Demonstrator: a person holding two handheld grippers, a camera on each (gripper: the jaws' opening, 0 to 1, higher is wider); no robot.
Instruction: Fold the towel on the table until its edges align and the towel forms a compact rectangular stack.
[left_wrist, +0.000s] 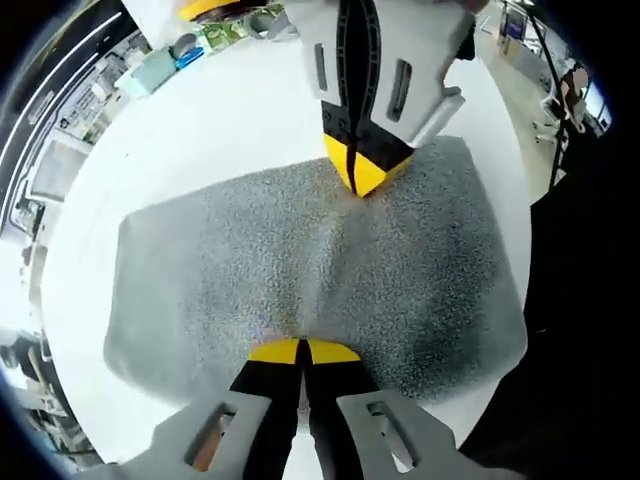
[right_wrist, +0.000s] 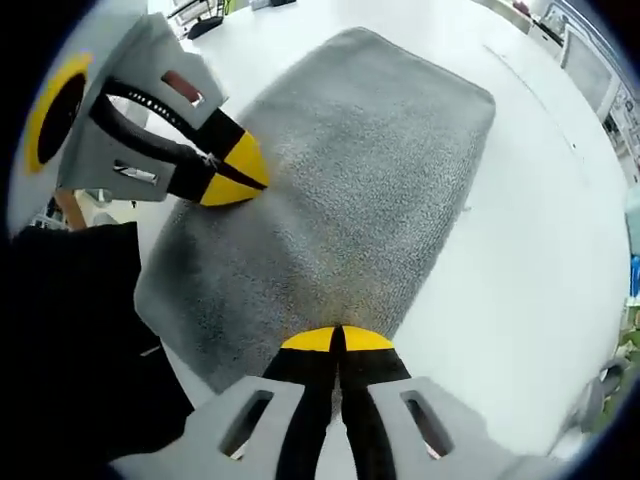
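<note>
Left gripper: grey-bodied gripper with yellow-and-black tips (left_wrist: 303, 351), jaws closed together, tips at the near long edge of the towel; whether any pile is pinched between them I cannot tell.
Right gripper: matching grey gripper with yellow-and-black tips (right_wrist: 336, 340), jaws closed together, tips at the opposite long edge, facing the left one across the cloth.
Reason for the hold: both tools sit at mid-edge on opposing sides, which looks to me like pressing the stack flat, or readying a last fold across the middle.
Towel: grey, nubbly terry-cloth towel (left_wrist: 230, 270), lying flat as a rounded rectangle on the table, thick enough at the rim to suggest more than one layer.
Towel surface: a faint ridge runs between the two tips; edges look fairly even, corners soft.
Table: round white table (right_wrist: 520, 230), bare around the towel.
Far rim of table: small green and blue clutter (left_wrist: 185, 48), well apart from the towel, too small to name.
</note>
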